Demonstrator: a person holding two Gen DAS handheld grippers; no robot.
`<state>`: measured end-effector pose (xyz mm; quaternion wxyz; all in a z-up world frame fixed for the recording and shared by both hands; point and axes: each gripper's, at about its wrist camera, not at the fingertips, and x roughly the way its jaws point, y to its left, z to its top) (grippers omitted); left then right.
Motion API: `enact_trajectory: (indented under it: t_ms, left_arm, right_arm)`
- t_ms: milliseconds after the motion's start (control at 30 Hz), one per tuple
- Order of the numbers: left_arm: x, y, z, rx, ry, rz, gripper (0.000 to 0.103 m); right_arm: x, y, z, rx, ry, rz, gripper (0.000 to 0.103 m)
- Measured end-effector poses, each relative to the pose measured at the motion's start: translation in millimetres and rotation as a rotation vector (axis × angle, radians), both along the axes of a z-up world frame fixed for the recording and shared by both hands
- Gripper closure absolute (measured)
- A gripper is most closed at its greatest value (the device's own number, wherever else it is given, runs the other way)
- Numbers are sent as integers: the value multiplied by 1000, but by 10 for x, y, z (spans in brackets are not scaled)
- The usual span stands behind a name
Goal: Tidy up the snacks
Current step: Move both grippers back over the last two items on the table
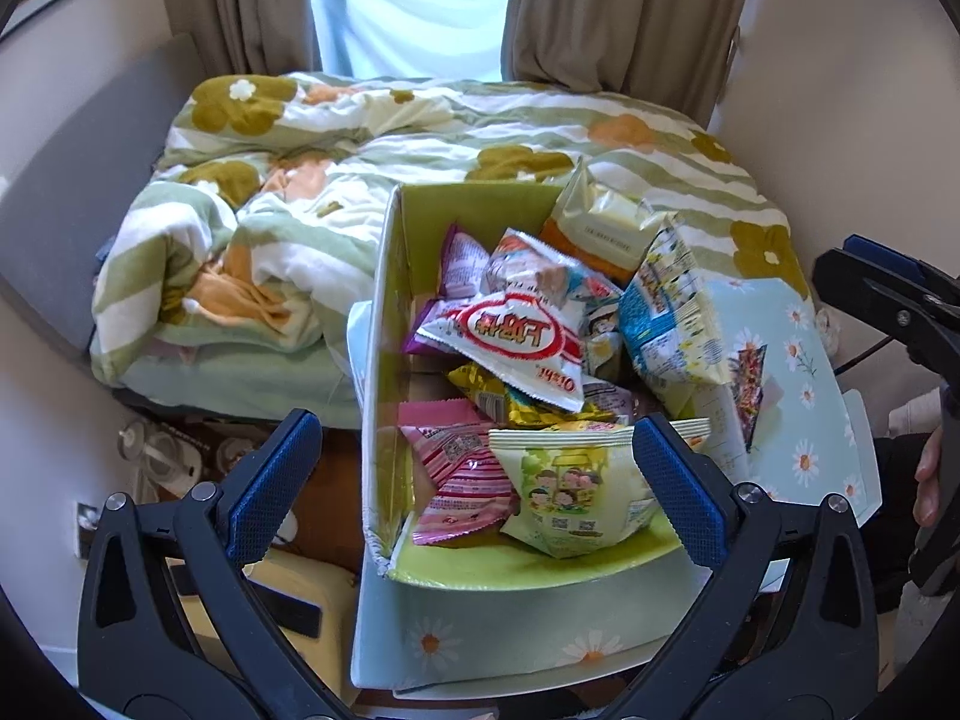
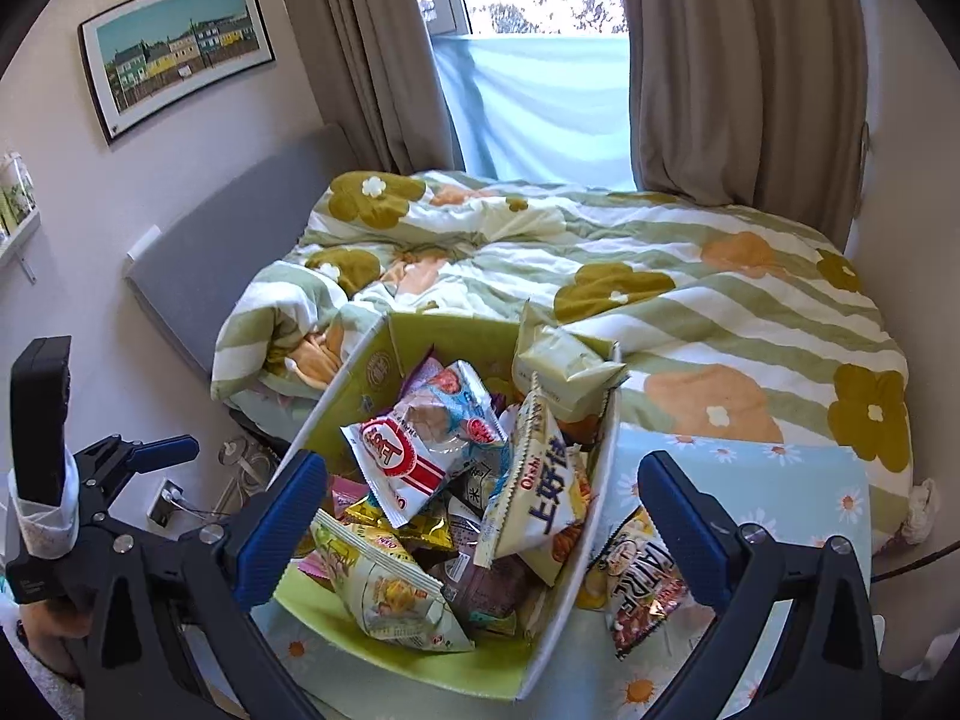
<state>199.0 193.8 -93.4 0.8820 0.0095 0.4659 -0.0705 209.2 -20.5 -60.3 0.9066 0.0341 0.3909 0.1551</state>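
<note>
An open cardboard storage box (image 1: 480,618), green inside and daisy-printed outside, stands at the foot of a bed with a flowered green-striped duvet (image 1: 372,138); it is heaped with snack packets. In the left wrist view a white-and-red packet (image 1: 516,336) lies on top of the heap, a pale green cartoon-printed bag (image 1: 570,492) and a pink striped packet (image 1: 462,480) sit at the near end, and a cream pouch (image 1: 600,222) leans against the far right corner. The left gripper (image 1: 474,486) hangs over the near end of the box with its blue-padded jaws spread wide and nothing between the pads. The right gripper (image 2: 480,522) is also splayed to its full width, empty; between its fingers, in the right wrist view, a blue-and-white Oishi bag (image 2: 540,498) stands on edge against the right wall of the box; a dark printed snack bag (image 2: 642,582) lies outside that wall on the daisy-printed flap (image 2: 780,480), just beside the right finger. A framed picture (image 2: 180,48) hangs on the wall left of the curtained window (image 2: 540,90).
</note>
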Motion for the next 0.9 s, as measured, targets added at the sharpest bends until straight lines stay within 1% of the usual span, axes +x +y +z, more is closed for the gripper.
enact_trajectory:
  t_ms: [133,200,300,400,467,567,667,733,900]
  left_arm:
    - [-126,-135,231,-12,-45,-6,0]
    - [-185,-242,321,-14,-65,-6,0]
    - [-272,-438,395,-27,-86,-5,0]
    - [-365,-733,429,-38,-93,-5,0]
    - [-431,-967,419,-40,-94,-8,0]
    - [-476,-1284,376,-31,-87,-9,0]
    - [-503,-1637,292,-29,-71,1,0]
    - [-510,-1837,218,-25,-58,7,0]
    - [-493,-2288,-14,19,-24,16,0]
  right_arm:
    - [-185,-304,219,23,-13,-17,0]
    - [-264,-478,279,34,-22,-25,0]
    - [-374,-760,323,17,-35,-50,0]
    - [-460,-1021,312,-19,-39,-59,0]
    - [-505,-1184,289,-48,-37,-59,0]
    - [-573,-1459,231,-65,-34,-39,0]
    - [-604,-1687,125,-101,-21,-9,0]
    - [-601,-1843,35,-125,-5,13,0]
    - [-579,-2142,-269,-179,32,76,0]
